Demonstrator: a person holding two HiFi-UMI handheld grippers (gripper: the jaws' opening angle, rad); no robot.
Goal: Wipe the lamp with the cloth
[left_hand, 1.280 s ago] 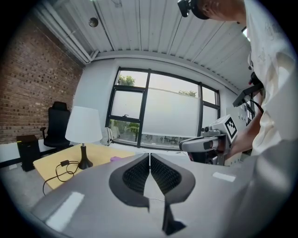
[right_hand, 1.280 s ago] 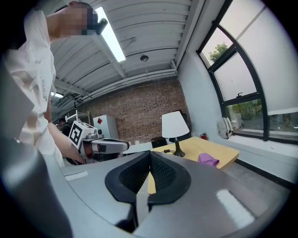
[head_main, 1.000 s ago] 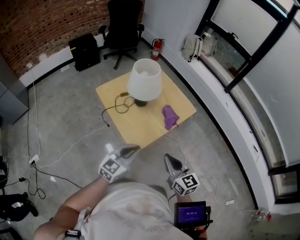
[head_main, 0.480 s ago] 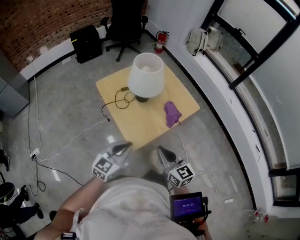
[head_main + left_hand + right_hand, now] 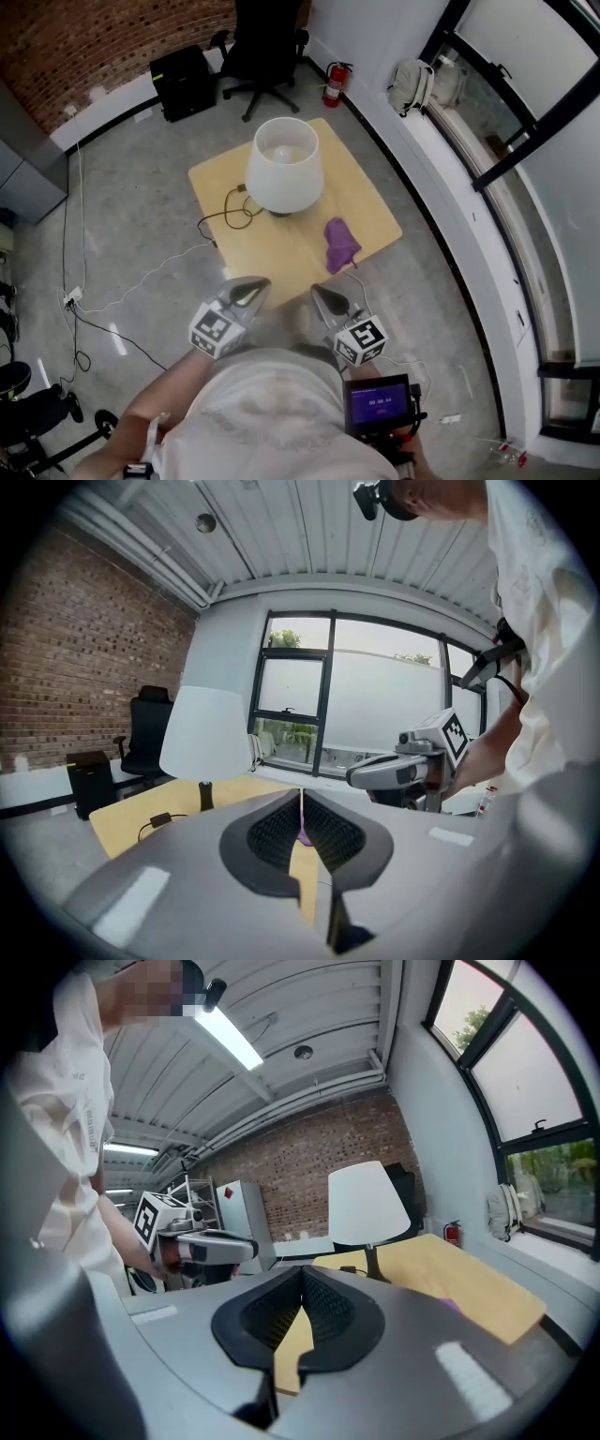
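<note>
Head view: the left gripper (image 5: 249, 289) and the right gripper (image 5: 326, 300) are being held side by side in front of the person, near the close edge of the table (image 5: 370, 202). Both pairs of jaws are being kept pressed together, and nothing is being gripped by either one. Smooth grey shells and black bumpy pads are being shown in the two gripper views. A cube with black and white square marks is being carried on each gripper. A small dark screen (image 5: 379, 406) is being seen below the right gripper; its writing is too small to be read.

The lamp (image 5: 284, 175) is being kept upright on the table, well apart from both grippers. Its shade is white, smooth and round, wider at the bottom, and its base is dark. The cloth (image 5: 340, 242) is purple, soft and crumpled, and is lying near the lamp without touching it, on the right gripper's side. The table is square, of pale yellow wood. A black cord (image 5: 225, 217) is being left curled by the lamp's base.

Farther off, a black chair (image 5: 267, 42), a red fire extinguisher (image 5: 335, 84), a pale bag (image 5: 412, 86) and a black box (image 5: 183, 82) are being seen on the grey floor (image 5: 131, 225), by a brick wall (image 5: 94, 37).
</note>
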